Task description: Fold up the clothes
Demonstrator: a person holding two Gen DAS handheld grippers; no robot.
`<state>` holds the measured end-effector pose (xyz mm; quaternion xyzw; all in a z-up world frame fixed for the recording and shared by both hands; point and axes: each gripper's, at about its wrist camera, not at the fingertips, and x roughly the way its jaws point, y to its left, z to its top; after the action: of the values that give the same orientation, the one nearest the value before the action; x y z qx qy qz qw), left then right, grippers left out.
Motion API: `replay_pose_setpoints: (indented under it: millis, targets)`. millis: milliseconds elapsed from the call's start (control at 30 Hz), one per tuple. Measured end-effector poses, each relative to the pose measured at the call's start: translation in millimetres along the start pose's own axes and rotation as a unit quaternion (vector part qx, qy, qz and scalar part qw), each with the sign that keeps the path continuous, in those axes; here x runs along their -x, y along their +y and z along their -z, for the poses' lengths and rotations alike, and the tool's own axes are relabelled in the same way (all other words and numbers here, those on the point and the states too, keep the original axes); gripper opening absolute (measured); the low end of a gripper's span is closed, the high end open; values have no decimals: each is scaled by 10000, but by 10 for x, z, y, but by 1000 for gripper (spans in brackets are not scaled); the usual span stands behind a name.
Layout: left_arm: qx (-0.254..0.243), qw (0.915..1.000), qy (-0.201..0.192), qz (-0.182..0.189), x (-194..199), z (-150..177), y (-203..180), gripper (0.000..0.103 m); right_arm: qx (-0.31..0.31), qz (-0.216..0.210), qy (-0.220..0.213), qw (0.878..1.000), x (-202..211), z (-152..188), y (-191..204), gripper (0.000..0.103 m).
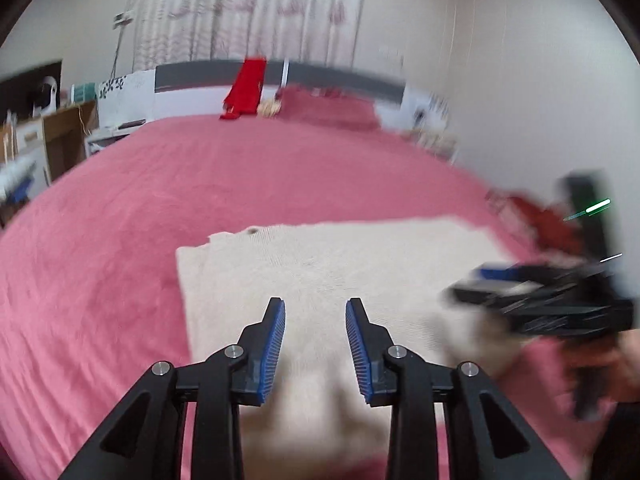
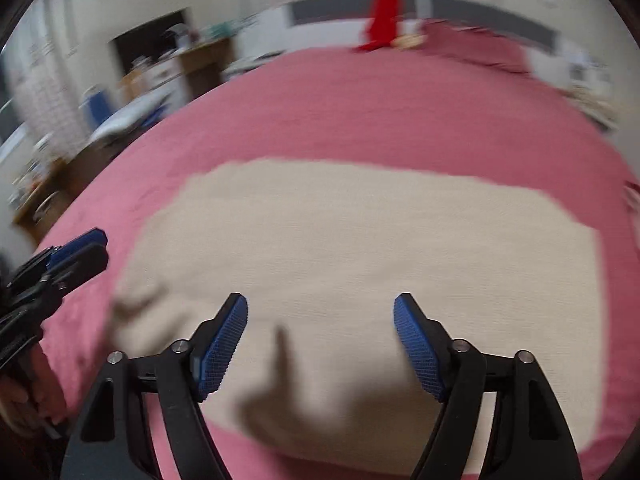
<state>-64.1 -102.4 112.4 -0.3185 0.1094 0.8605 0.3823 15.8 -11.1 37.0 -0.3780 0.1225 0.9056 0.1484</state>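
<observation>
Ahead of and below both grippers, the bed (image 1: 160, 200) carries a cream cloth (image 2: 360, 240) lying flat as a broad rectangle, apparently folded already; judge it soft, light and limp, so pinch it at an edge or corner, through all layers. Your right gripper (image 2: 320, 344) hangs above its near part, jaws wide apart and empty. Your left gripper (image 1: 316, 340) hovers over its near edge, jaws part open, holding nothing.
</observation>
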Motion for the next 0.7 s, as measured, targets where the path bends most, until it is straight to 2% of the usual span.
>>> replay_pose_setpoints:
  millis: [67, 133, 167, 233, 300, 433, 533, 600, 633, 667, 700]
  targets:
    - [-59, 9983, 423, -404, -299, -23, -56, 31, -49, 93, -26, 9999, -5, -43, -235, 66]
    - [49, 9913, 921, -940, -658, -18, -32, 32, -37, 190, 2, 9998, -42, -78, -442, 66]
    - [219, 9890, 1097, -971, -785, 16, 56, 37, 54, 244, 89, 9996, -104, -83, -507, 66]
    - [541, 9919, 946, -648, -767, 92, 227, 37, 233, 351, 263, 9988, -229, -93, -637, 66]
    - [392, 9941, 862, -531, -721, 166, 277, 37, 198, 433, 418, 9980, -368, -100, -864, 66]
    - [-9, 9945, 863, -597, -652, 165, 212, 38, -404, 586, 218, 9972, -336, -85, -1412, 66]
    - [299, 9947, 684, -703, -451, 131, 308, 38, -807, 949, 152, 9921, -186, -93, -1697, 66]
    - [649, 9941, 379, -781, -294, 137, 349, 38, -1467, 716, -94, 9865, 41, -70, -1944, 67]
    - [870, 9926, 229, -811, -189, 169, 431, 38, -1759, 529, -208, 9828, 168, -35, -2051, 72]
    - [1090, 9905, 79, -841, -85, 201, 514, 38, -2019, 278, -314, 9785, 309, 20, -2144, 83]
    - [1225, 9884, 147, -884, -55, 252, 578, 38, -2170, 96, -331, 9756, 417, 82, -2209, 84]
